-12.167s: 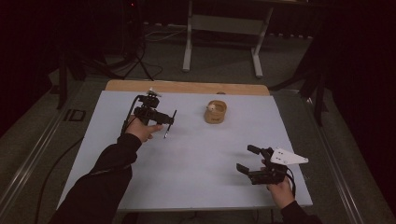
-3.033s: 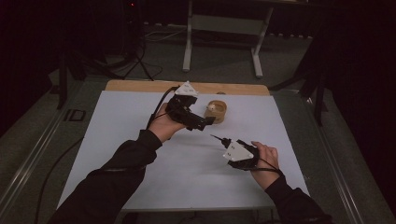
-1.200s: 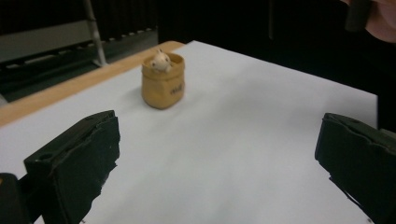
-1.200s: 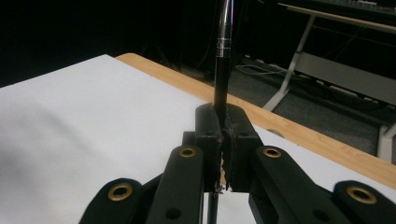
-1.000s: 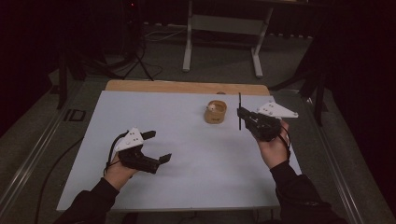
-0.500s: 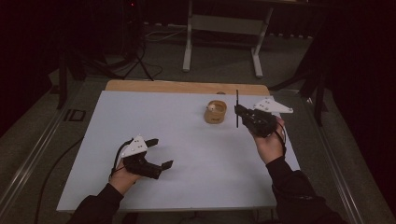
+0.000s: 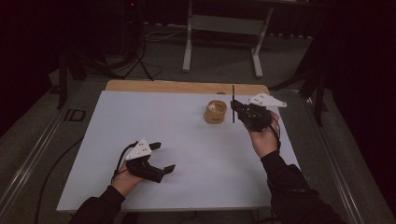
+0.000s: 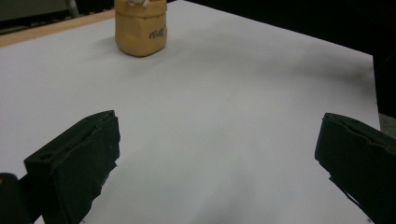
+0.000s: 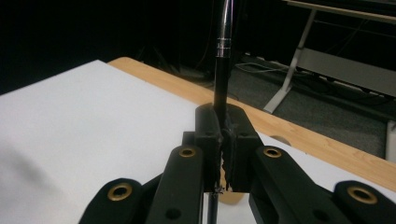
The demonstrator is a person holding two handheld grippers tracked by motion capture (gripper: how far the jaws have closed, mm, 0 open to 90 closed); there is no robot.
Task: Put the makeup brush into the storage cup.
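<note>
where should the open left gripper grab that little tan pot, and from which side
Probably across its rounded body, just under the rim. The pot stands upright on the white table, so a level approach from the person's side, where the left gripper is, looks clear. The right gripper holds a thin black stick upright beside its right.
</note>
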